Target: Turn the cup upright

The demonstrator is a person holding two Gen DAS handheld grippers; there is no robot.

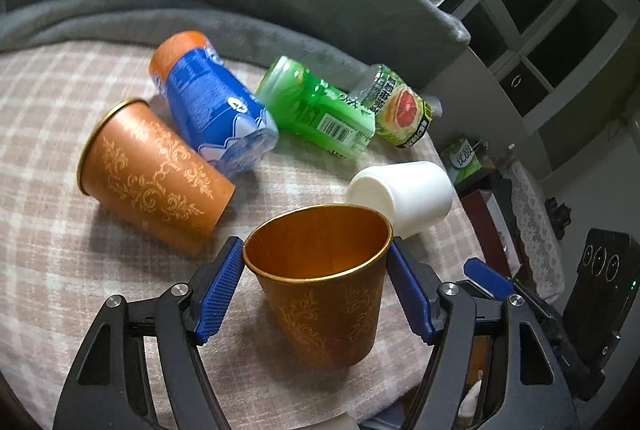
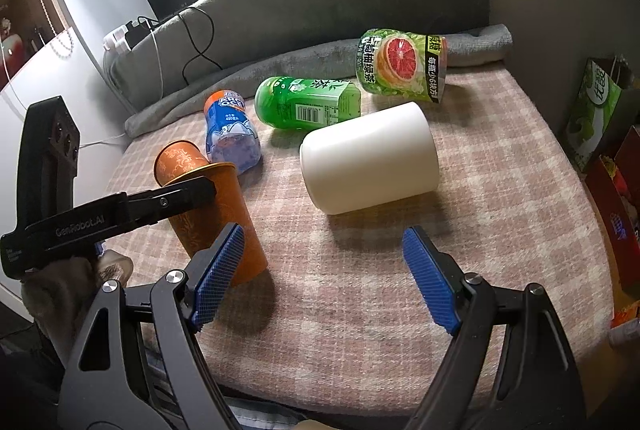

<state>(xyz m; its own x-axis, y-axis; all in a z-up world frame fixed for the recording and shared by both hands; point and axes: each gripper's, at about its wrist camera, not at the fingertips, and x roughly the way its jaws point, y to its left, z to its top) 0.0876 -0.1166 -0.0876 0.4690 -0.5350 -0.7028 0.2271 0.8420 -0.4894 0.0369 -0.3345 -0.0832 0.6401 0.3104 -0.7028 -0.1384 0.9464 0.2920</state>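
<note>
My left gripper (image 1: 316, 270) is shut on an orange patterned cup (image 1: 324, 294), its blue pads against the rim on both sides. The cup stands mouth up, a little tilted, on the checked cloth; it also shows in the right wrist view (image 2: 224, 213), where the left gripper's finger crosses it. A second orange patterned cup (image 1: 152, 173) lies on its side to the left. A white cup (image 2: 368, 157) lies on its side in front of my right gripper (image 2: 324, 270), which is open and empty.
Three bottles lie on the cloth behind the cups: a blue-labelled one (image 1: 212, 109), a green one (image 1: 316, 105) and a grapefruit-labelled one (image 2: 400, 65). A grey padded rail (image 2: 320, 1) with a cable runs behind. The table edge and boxes (image 2: 600, 109) are at right.
</note>
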